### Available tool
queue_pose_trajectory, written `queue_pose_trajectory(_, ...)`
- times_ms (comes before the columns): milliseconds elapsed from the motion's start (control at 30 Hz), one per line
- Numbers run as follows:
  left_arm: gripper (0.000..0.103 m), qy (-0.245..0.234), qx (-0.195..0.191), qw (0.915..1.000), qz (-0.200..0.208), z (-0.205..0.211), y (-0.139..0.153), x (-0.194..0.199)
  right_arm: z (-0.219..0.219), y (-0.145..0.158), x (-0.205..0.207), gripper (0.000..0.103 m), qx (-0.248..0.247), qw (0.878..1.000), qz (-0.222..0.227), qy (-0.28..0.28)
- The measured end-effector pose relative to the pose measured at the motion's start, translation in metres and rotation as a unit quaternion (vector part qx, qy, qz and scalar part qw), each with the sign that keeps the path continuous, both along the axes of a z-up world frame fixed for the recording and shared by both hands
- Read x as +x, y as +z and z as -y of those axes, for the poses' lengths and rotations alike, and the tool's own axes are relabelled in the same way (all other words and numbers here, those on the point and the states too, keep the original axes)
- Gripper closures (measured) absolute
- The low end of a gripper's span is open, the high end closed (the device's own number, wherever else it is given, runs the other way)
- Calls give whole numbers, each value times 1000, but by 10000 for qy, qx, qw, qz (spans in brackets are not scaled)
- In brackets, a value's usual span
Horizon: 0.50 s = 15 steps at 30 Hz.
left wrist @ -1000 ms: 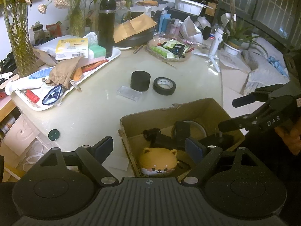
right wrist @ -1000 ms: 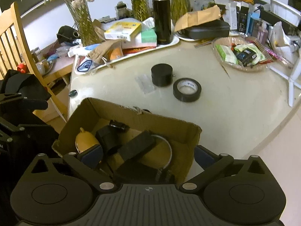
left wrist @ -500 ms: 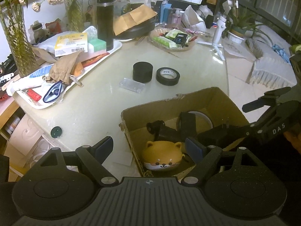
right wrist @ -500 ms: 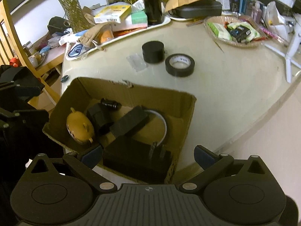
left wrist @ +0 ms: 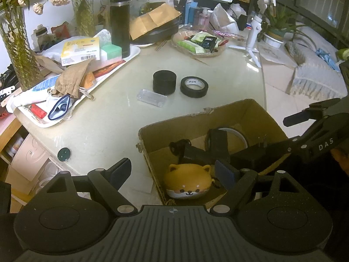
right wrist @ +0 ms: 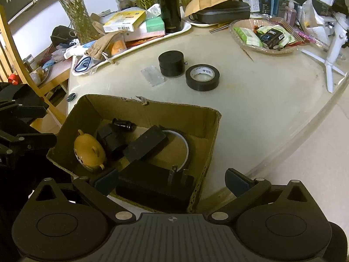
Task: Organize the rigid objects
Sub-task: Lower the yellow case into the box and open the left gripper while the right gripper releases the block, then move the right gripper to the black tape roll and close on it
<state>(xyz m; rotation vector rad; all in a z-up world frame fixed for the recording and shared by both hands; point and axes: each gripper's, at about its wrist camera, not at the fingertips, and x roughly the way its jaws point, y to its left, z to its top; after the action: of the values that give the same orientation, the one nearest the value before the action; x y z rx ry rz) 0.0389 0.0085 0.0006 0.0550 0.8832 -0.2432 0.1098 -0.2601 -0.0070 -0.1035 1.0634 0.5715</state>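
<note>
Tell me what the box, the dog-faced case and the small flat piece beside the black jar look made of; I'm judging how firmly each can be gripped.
Box: corrugated cardboard, matte brown, with a torn, fluted rim.
Dog-faced case: probably hard plastic or silicone; smooth and slightly glossy.
Flat piece: clear plastic, seemingly; the table shows through and its edges glint.

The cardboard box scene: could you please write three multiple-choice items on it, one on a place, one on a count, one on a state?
1. Where is the roll of black tape?
A. in the cardboard box
B. on the table beside the black round tin
C. on the white tray

2. How many dog-faced cases are in the cardboard box?
A. one
B. two
C. three

3. The left gripper is:
A. shut on the tape
B. shut on the box
C. open

B: it lies by the black round tin.
A: one dog-faced case.
C: nothing between its fingers.
</note>
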Motion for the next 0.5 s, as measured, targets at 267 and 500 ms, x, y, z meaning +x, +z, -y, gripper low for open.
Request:
queue_pose_trajectory(267, 19, -116, -18, 9999, 96, 6, -1, 6, 1, 1, 5, 0, 68, 9999, -33, -113)
queue_pose_trajectory(500, 19, -254, -4, 9994, 236, 13, 0, 17, 1, 5, 15, 0, 126, 9996, 23, -252)
